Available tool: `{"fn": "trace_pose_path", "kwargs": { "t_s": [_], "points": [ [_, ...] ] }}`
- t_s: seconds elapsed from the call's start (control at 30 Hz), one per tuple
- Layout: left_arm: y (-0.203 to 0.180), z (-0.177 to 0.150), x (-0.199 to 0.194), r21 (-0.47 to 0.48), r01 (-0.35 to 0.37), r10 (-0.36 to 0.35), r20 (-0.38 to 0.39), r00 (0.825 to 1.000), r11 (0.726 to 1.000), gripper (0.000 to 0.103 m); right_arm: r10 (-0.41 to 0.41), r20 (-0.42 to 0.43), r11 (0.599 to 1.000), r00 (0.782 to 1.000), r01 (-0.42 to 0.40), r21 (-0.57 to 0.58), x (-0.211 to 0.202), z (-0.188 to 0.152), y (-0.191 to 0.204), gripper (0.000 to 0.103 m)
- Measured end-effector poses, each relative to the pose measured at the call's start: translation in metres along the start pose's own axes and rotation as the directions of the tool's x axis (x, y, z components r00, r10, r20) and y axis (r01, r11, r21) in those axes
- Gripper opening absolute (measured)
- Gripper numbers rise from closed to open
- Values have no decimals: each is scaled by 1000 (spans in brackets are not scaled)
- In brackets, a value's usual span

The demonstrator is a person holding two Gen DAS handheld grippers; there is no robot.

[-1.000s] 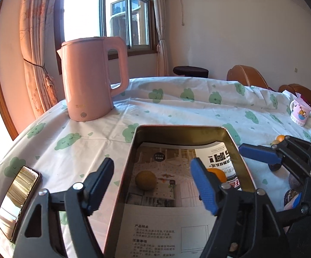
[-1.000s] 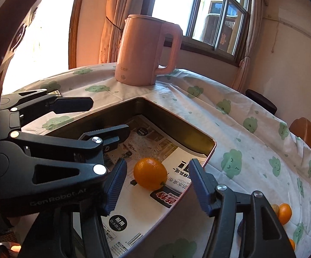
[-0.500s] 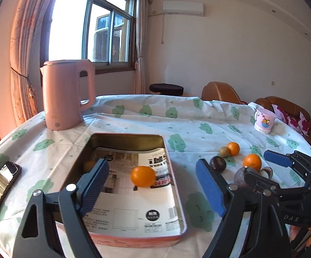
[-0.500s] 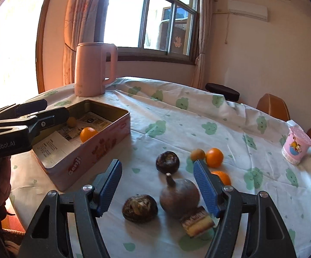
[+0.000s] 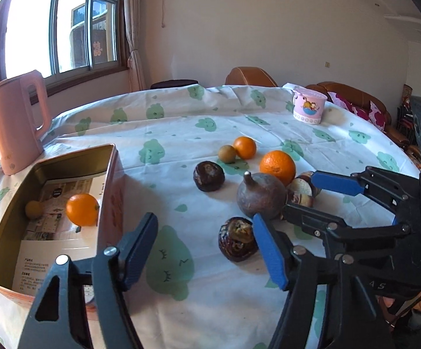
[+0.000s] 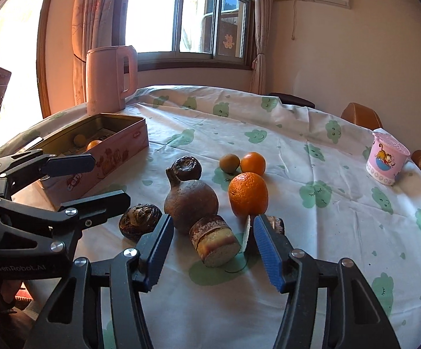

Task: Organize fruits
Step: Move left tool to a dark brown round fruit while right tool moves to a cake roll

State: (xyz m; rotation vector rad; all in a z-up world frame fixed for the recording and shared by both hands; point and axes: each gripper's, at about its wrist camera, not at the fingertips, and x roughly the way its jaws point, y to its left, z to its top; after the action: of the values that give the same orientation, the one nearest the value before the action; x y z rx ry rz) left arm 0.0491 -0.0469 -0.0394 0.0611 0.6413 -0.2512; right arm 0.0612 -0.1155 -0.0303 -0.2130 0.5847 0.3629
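A pink tin point(image 5: 114, 180) holds an orange point(image 5: 82, 209) and a small yellow fruit point(image 5: 33, 209). Loose on the cloth lie a big orange point(image 6: 248, 193), a small orange point(image 6: 252, 163), a greenish fruit point(image 6: 229, 163), a brown gourd-shaped fruit point(image 6: 191, 203), two dark wrinkled fruits point(image 6: 140, 221) point(image 6: 187, 168) and a cut brown piece point(image 6: 215, 241). My right gripper point(image 6: 213, 247) is closing around the cut piece, with gaps at both pads. My left gripper point(image 5: 204, 250) is closing on nothing, the near wrinkled fruit point(image 5: 236, 242) beside its right finger.
A pink kettle point(image 5: 15, 122) stands behind the tin at the far left. A pink printed cup point(image 5: 309, 107) sits at the far right of the round table. Brown chairs point(image 5: 251, 77) and a sofa point(image 5: 353, 96) ring the far edge.
Both grippers swung away from over the tin to the loose fruits on the cloth at its right. Both pairs of jaws stand narrower than before.
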Motion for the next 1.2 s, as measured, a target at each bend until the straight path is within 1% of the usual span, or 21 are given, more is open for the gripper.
{"fn": "trace_pose_path", "kwargs": {
  "t_s": [0.03,0.1,0.13,0.2,0.27,0.37,0.47,0.53,0.57,0.63,0.7,0.77,0.83,0.97,1.07,1.13,1.2],
  "points": [
    [-1,-1,2,2,9,-9,-9,1000,1000,62,3,2,1000,1000,-3,-2,0,0,0,53],
    [-3,-1,5,18,15,-15,-24,1000,1000,60,9,-14,1000,1000,-9,0,2,0,-2,52],
    [-4,-1,5,18,21,-20,-26,999,1000,60,20,-17,1000,1000,-20,1,3,0,-3,50],
    [-6,-2,5,32,18,-17,-30,999,999,59,48,-21,999,999,-48,-2,4,1,-3,50],
    [-6,-4,5,35,18,-17,-26,1000,999,59,52,-34,999,998,-52,-5,6,1,-2,49],
    [-5,-5,3,35,19,-18,-14,1000,999,58,47,-27,998,999,-48,-30,5,0,3,47],
    [-6,-5,6,58,-27,29,-33,999,998,58,18,-52,999,998,-20,-44,9,0,5,47],
    [-3,-5,6,52,-49,51,-39,998,997,59,14,-76,999,997,-17,-36,13,1,4,47],
    [2,-5,8,30,-48,50,-57,997,998,59,22,-82,999,996,-24,-32,13,1,2,47],
    [9,-5,6,19,-74,75,-45,996,997,59,32,-87,999,996,-35,-38,12,0,3,47],
    [13,-5,5,11,-71,72,-42,997,997,59,33,-106,998,994,-39,-50,15,0,6,47],
    [14,-5,6,11,-87,87,-44,995,996,59,35,-124,997,992,-42,-58,18,0,8,46],
    [16,-5,5,5,-95,95,-44,994,995,59,46,-129,997,991,-53,-48,19,0,6,44],
    [24,-6,3,-19,-121,120,-44,992,992,59,80,-131,996,988,-83,-18,19,-1,1,42],
    [27,-6,1,-41,-112,110,-39,993,993,60,77,-133,996,988,-81,-22,20,-1,2,41],
    [24,-6,-2,-44,-93,92,-24,995,995,64,74,-132,997,989,-79,-27,20,-1,3,40],
    [17,-5,-7,-35,-63,63,-3,998,997,65,77,-124,997,989,-80,-22,19,-1,2,40]
  ]
}}
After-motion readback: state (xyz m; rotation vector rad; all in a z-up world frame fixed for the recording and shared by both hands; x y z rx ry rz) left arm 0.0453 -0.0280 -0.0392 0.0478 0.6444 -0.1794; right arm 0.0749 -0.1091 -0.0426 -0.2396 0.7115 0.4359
